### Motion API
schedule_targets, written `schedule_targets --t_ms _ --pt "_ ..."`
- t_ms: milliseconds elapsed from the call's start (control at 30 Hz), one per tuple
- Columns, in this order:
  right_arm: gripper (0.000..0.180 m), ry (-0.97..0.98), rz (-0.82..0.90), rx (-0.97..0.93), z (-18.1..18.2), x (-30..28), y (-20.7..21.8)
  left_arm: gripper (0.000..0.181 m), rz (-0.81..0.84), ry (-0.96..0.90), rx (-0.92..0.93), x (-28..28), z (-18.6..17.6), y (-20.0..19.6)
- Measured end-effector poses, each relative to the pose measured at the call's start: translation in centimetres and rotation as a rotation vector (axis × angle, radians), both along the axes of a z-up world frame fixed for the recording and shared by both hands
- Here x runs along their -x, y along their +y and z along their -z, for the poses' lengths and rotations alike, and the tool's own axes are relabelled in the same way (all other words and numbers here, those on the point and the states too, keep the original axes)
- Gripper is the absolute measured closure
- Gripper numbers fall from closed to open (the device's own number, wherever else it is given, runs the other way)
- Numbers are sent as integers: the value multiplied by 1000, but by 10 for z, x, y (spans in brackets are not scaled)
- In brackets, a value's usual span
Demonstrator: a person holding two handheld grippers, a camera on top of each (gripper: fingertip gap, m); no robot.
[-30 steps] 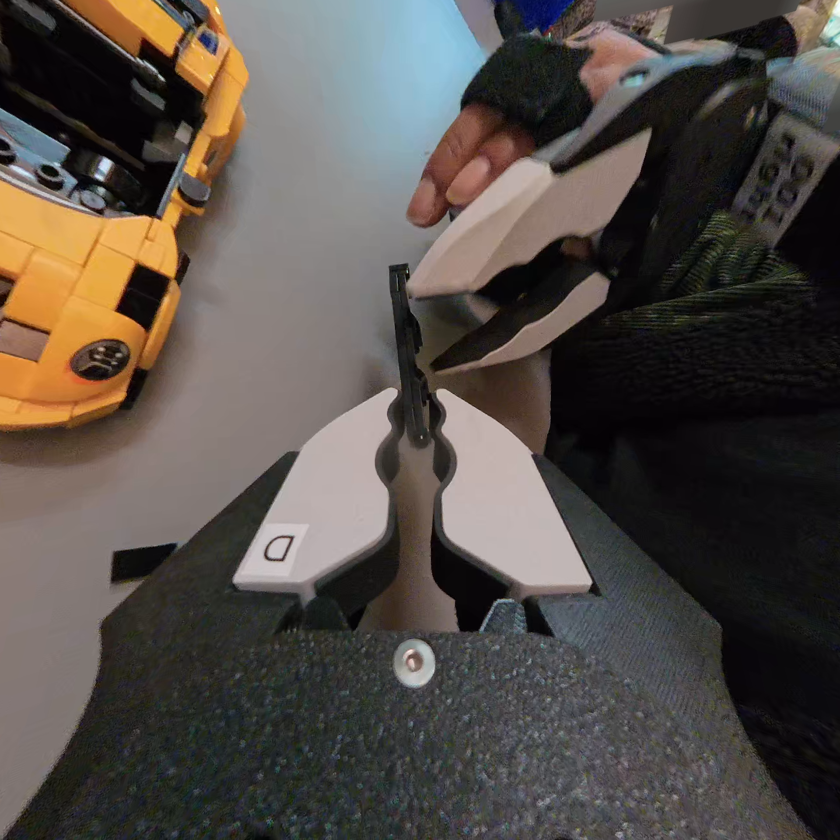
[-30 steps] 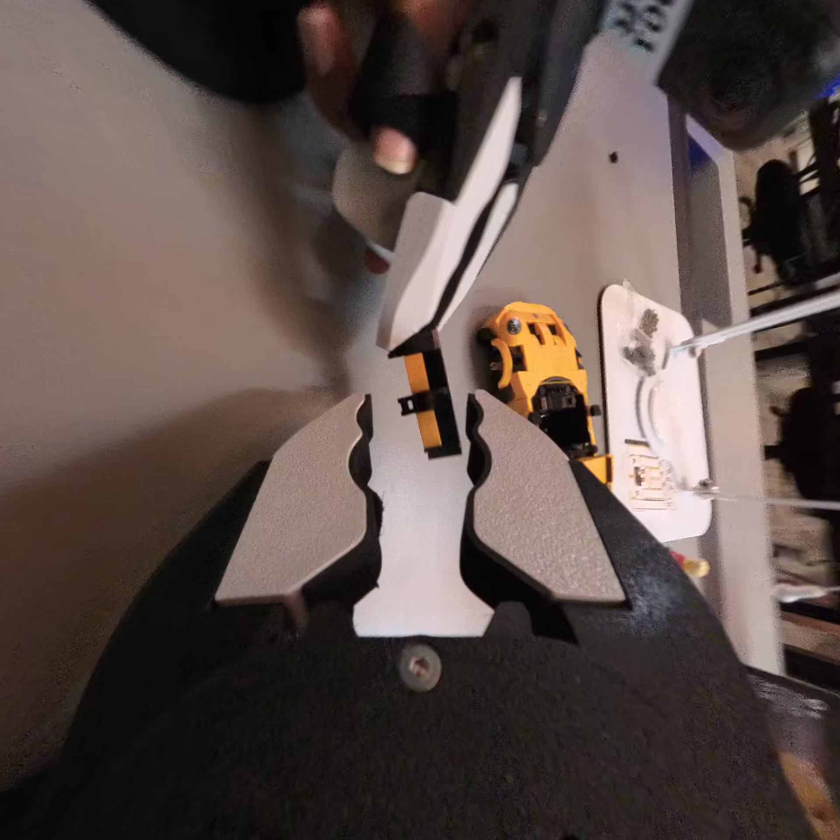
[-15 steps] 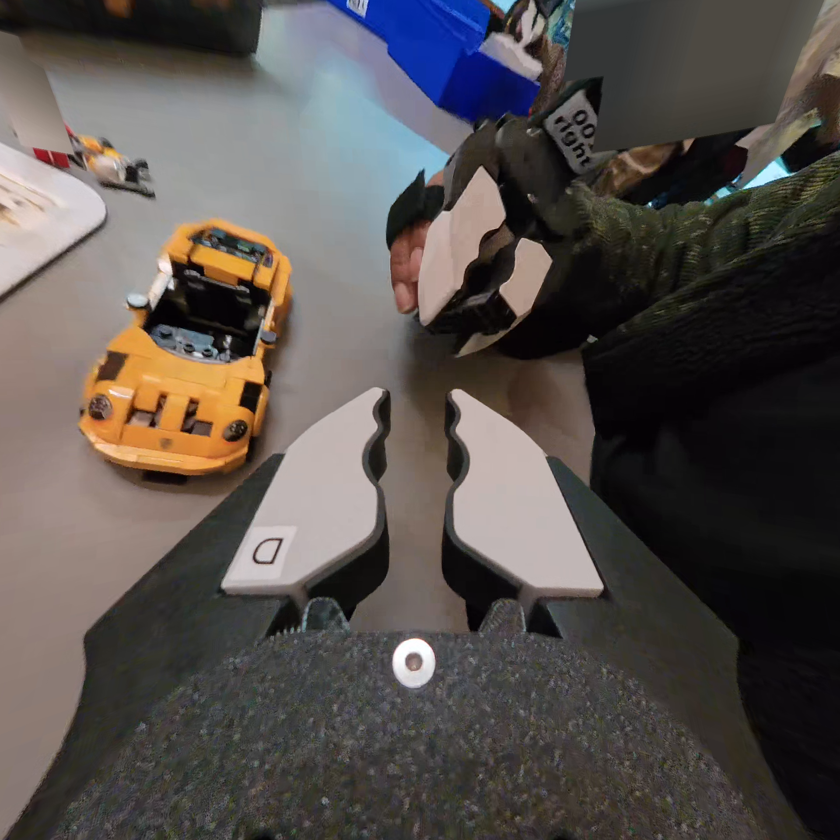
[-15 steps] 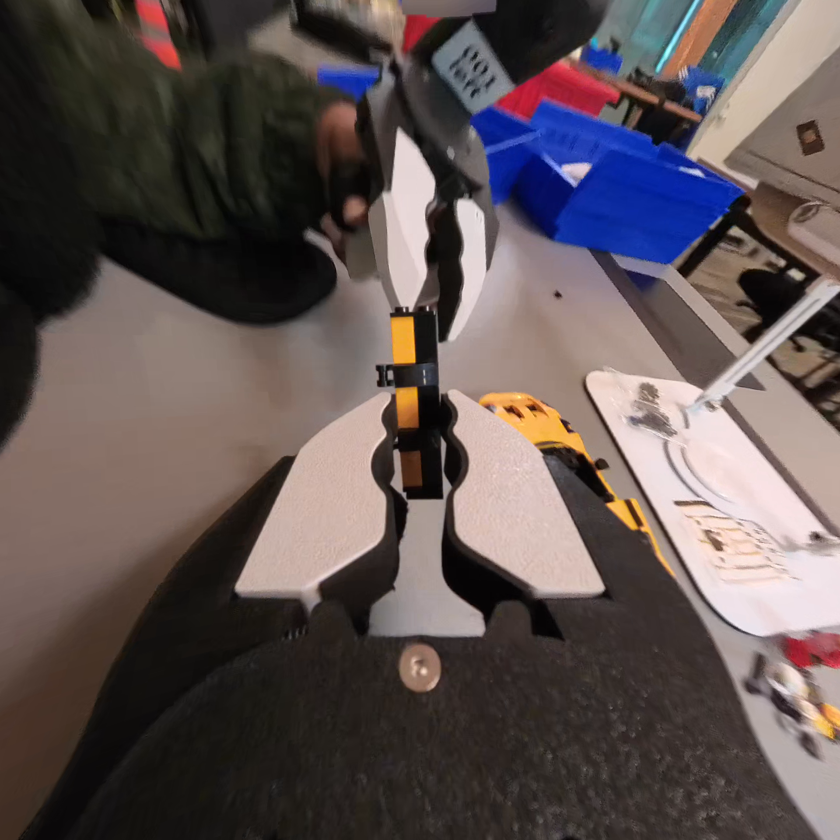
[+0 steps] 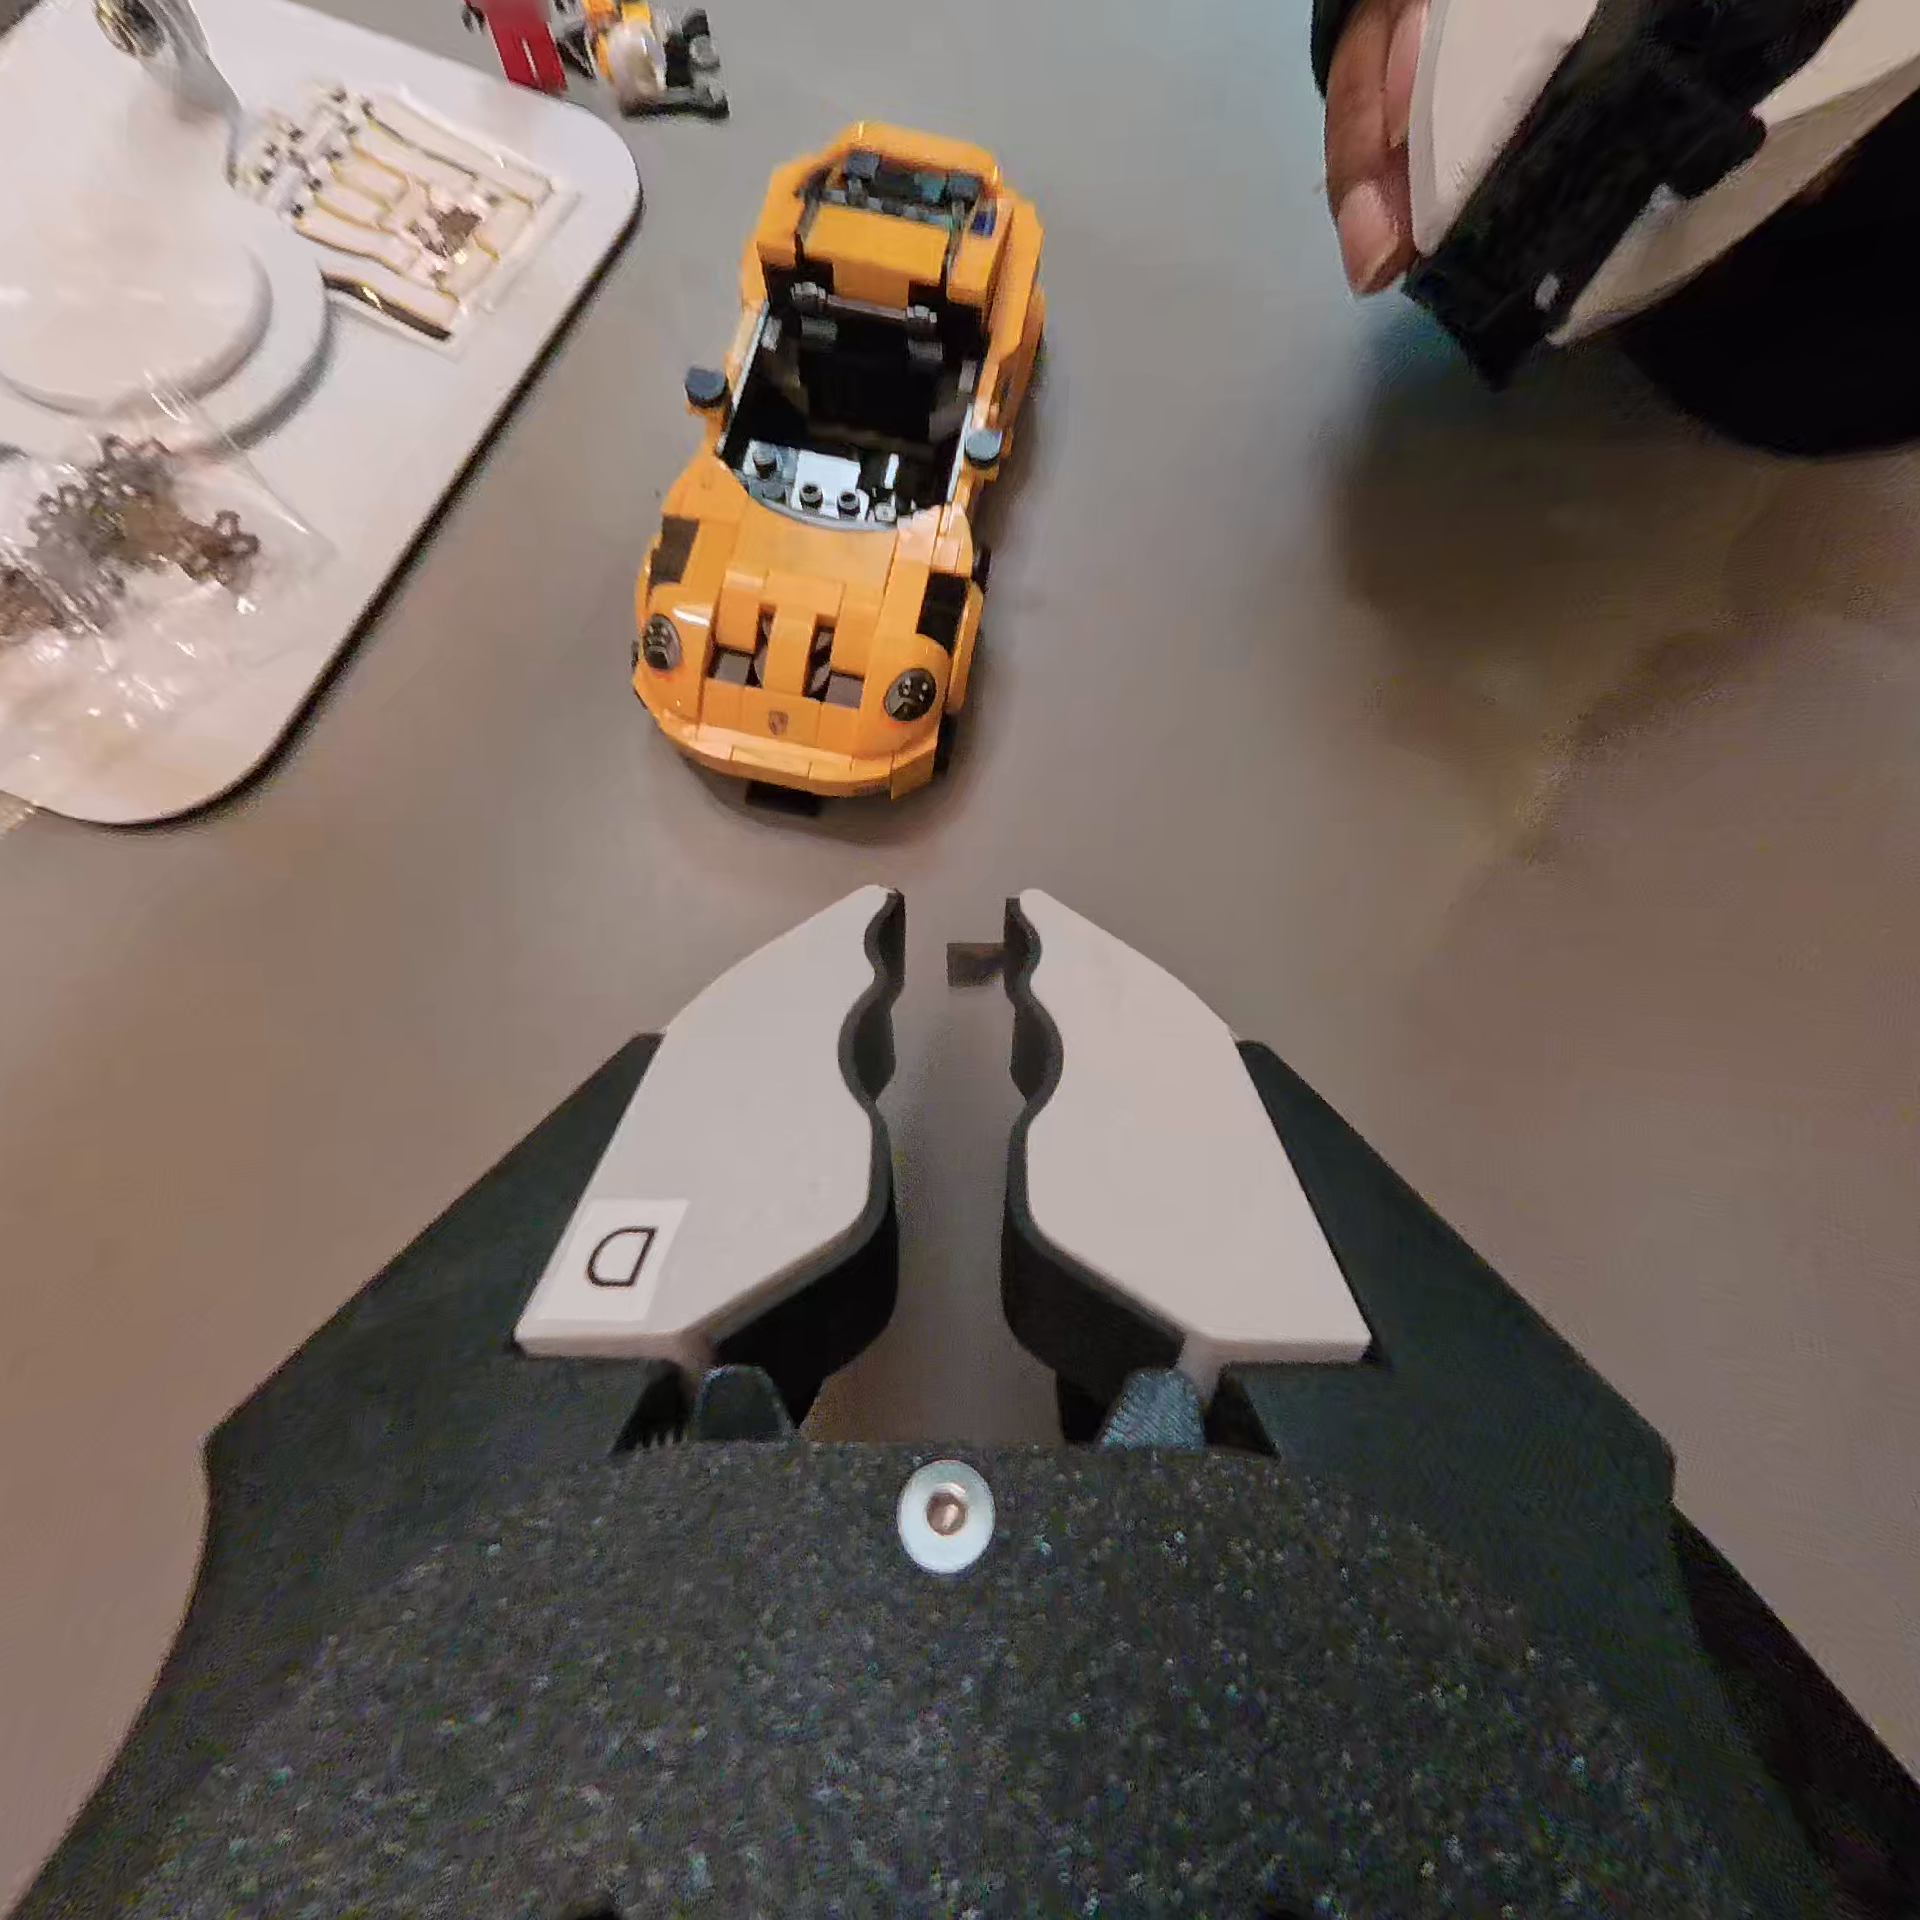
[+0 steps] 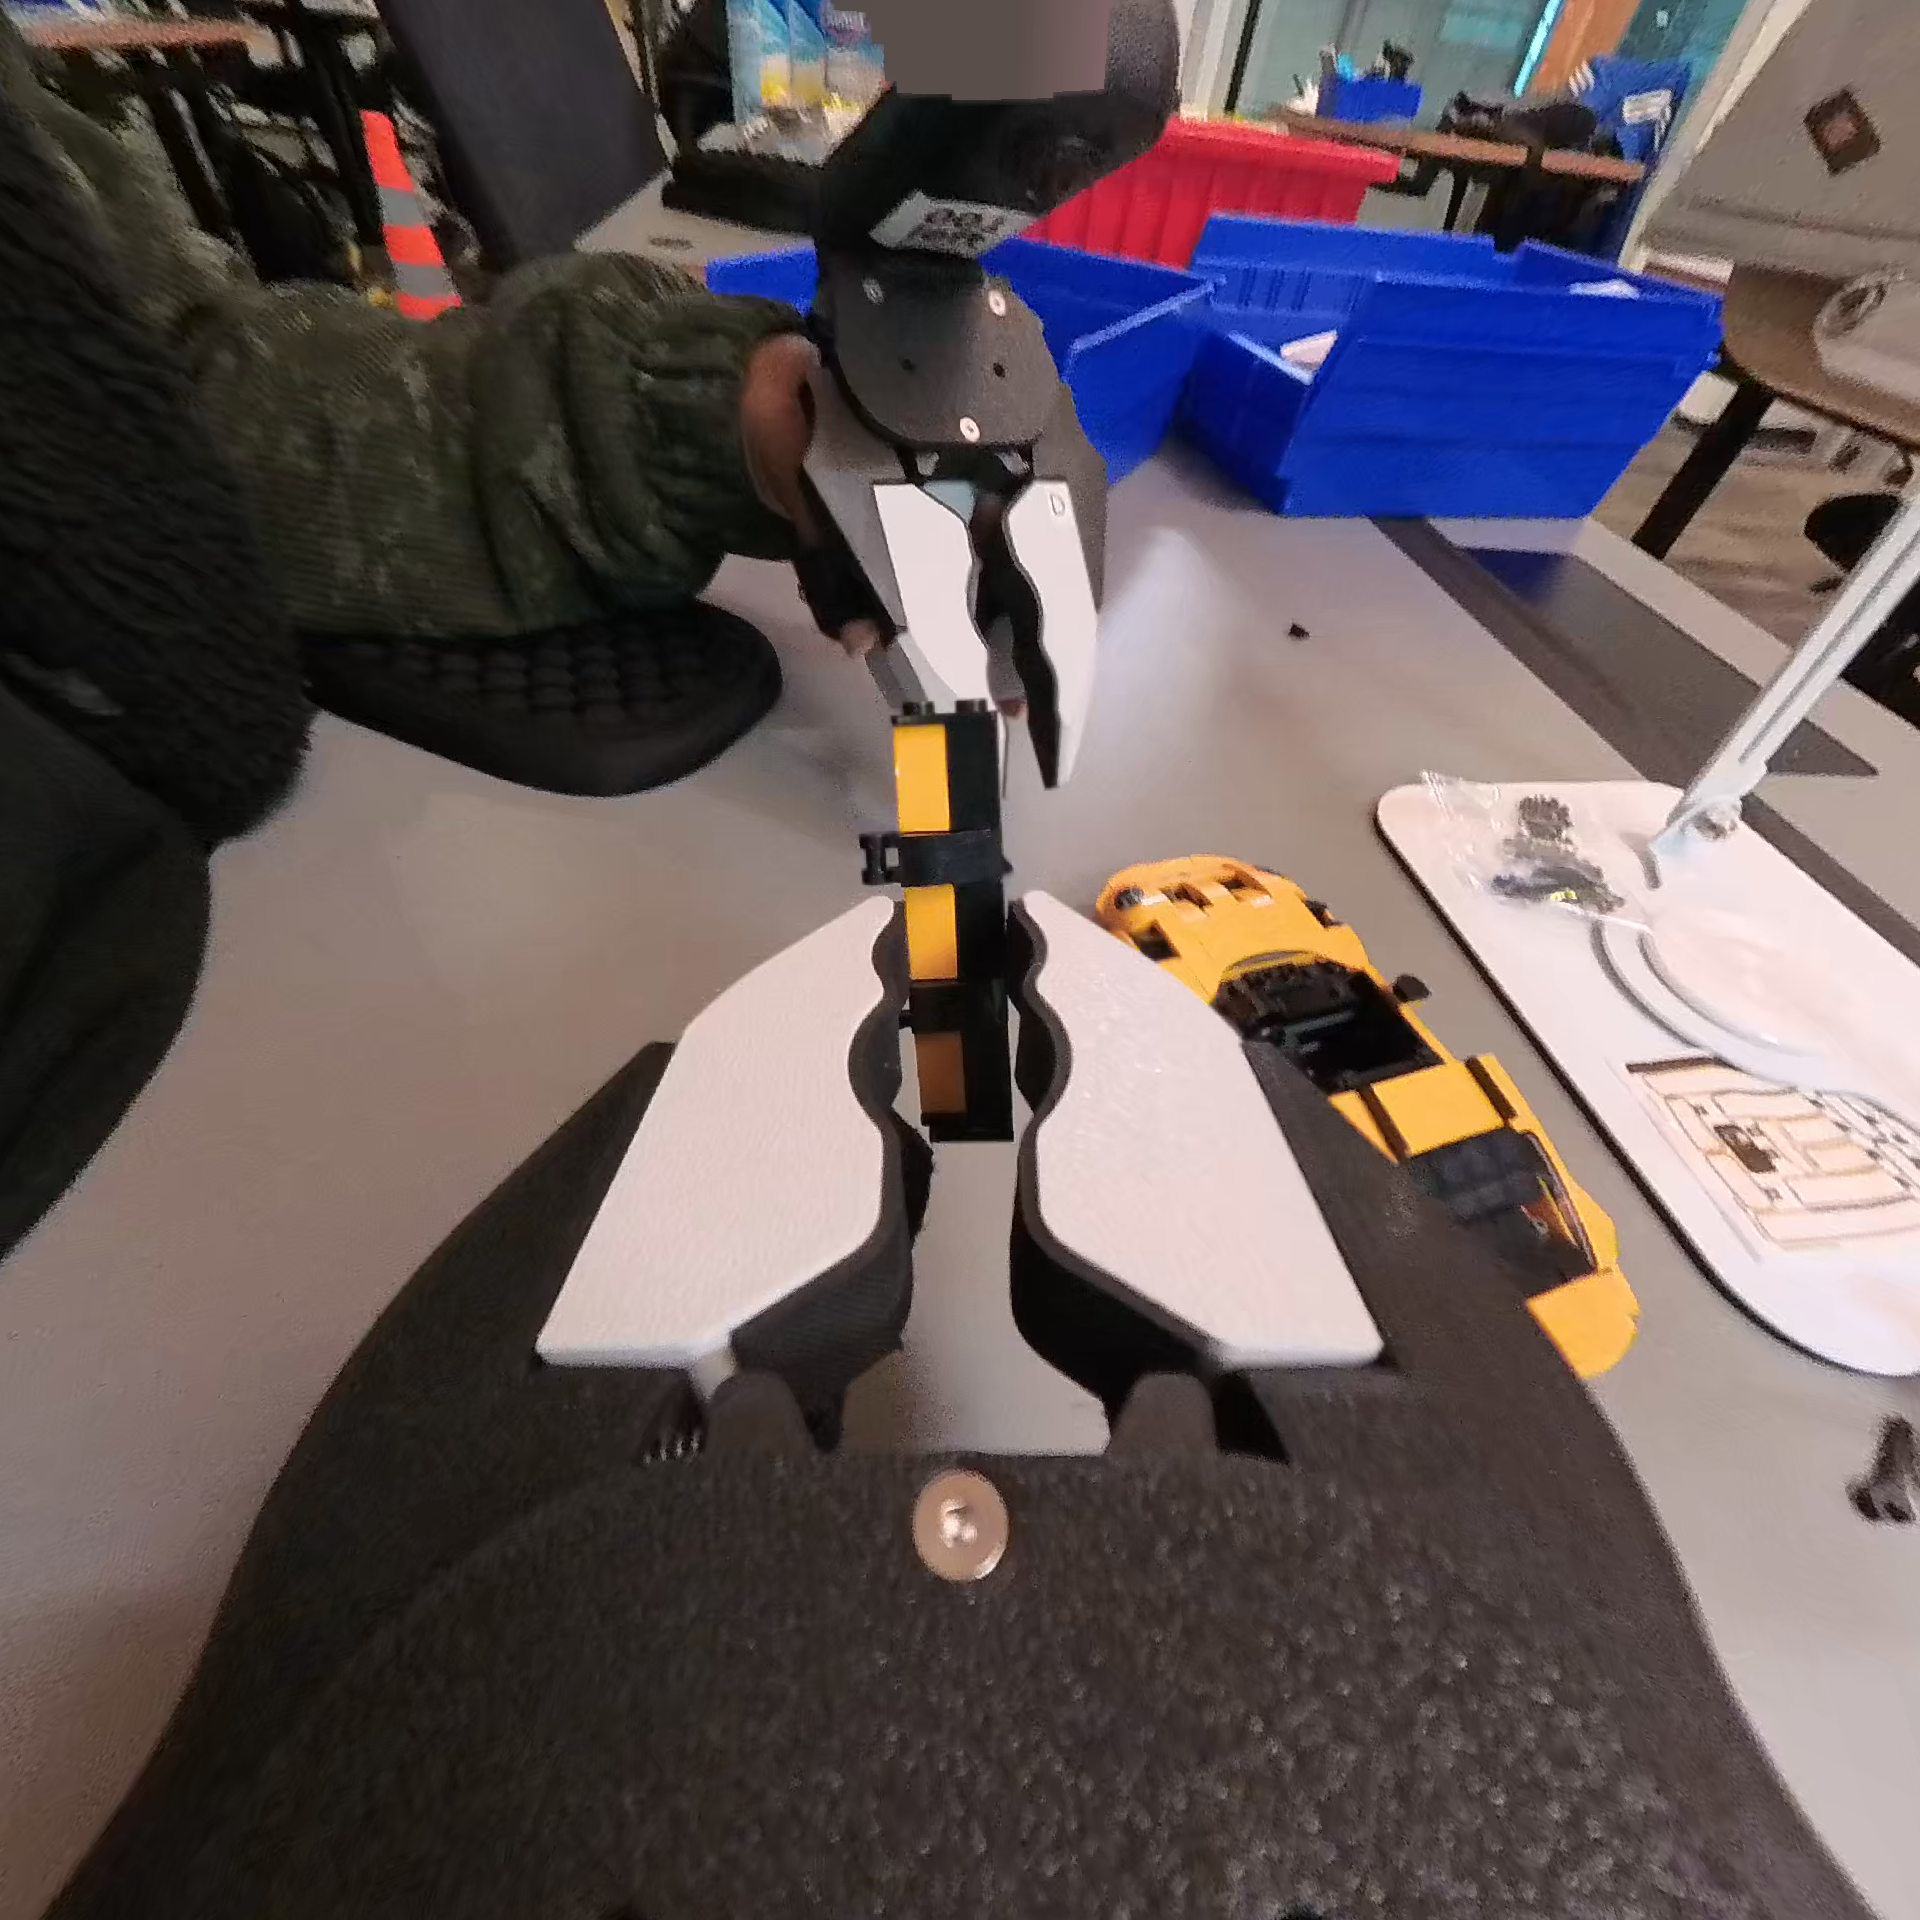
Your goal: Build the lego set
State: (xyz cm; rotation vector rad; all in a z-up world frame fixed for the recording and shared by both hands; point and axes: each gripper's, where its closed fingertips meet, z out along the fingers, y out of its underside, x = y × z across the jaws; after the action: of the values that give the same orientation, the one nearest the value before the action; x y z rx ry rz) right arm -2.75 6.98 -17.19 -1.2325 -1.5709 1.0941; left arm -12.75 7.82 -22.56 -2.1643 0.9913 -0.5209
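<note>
In the right wrist view my right gripper (image 6: 956,920) is shut on a long black and yellow lego assembly (image 6: 951,821). The assembly stands upright out of the jaws, above the table. My left gripper (image 6: 987,717) hangs just behind its top end, open and empty. In the left wrist view my left gripper (image 5: 951,914) is open over the grey table (image 5: 1351,935), and a small dark patch (image 5: 975,962) lies in the gap. The yellow lego car (image 5: 831,499) sits ahead of it, nose toward me, with its cabin open. It also shows in the right wrist view (image 6: 1351,1039). The right gripper (image 5: 1538,208) is at the top right.
A white board (image 5: 416,416) at the left holds clear bags of small parts (image 5: 125,540), a sticker sheet (image 5: 405,208) and a metal stand. Blue bins (image 6: 1455,364) and a red bin stand at the table's far side. A person's green sleeve (image 6: 364,436) rests on the table. The gap from one gripper's tips to the other's is roughly 12 cm.
A second ago my left gripper held the black and yellow assembly. The right gripper closed on it and the left let go. The left gripper has since swung away to face the car.
</note>
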Motion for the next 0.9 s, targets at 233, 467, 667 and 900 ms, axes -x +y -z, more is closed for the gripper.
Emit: schedule_targets --t_ms 233,467,667,900 --pt "162 -89 -16 7 17 0 -4 156 -4 92 67 5 23 -3" --pt "162 -83 -15 15 17 1 -5 155 -7 89 103 2 31 -4" --pt "162 -91 -9 11 18 1 -5 159 2 113 82 1 31 -3" --pt "162 -88 2 17 17 0 -3 166 17 137 62 0 32 -4"
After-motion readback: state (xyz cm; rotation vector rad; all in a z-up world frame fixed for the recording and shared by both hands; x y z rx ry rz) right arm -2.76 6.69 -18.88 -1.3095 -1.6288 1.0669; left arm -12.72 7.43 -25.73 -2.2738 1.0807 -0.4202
